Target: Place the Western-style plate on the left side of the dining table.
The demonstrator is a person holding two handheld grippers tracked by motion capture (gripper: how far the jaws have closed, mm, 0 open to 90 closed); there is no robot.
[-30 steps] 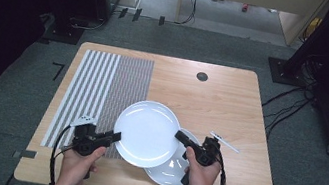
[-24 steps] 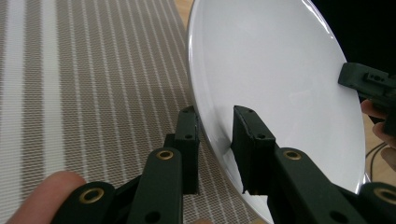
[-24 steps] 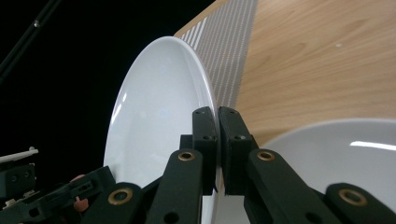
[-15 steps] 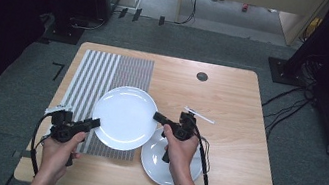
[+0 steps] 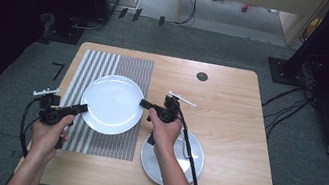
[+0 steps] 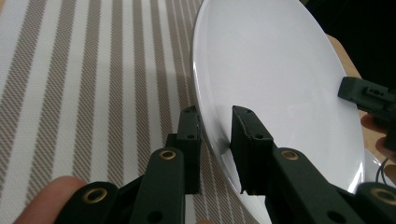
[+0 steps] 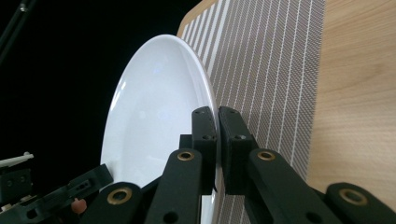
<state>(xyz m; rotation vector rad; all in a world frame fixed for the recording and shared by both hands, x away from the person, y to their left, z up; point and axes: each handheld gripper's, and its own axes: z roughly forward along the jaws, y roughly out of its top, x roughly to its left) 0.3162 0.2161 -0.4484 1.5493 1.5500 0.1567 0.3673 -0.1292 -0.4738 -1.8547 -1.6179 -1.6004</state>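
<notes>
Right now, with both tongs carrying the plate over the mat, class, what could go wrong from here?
1. Each of the tongs, left and right, pinches only the rim of the plate; on smooth glaze it might slip out.
2. If the two hands move unevenly, the plate could tilt or twist free.
3. The right forearm hangs over the second plate and could knock it.

Both forearms are bare, with no sleeves. The left gripper (image 5: 83, 108) and right gripper (image 5: 144, 103) are black, with brass-ringed pivot holes and small screws in flat rectangular jaws. Black cables trail from each; white plates sit on top.
</notes>
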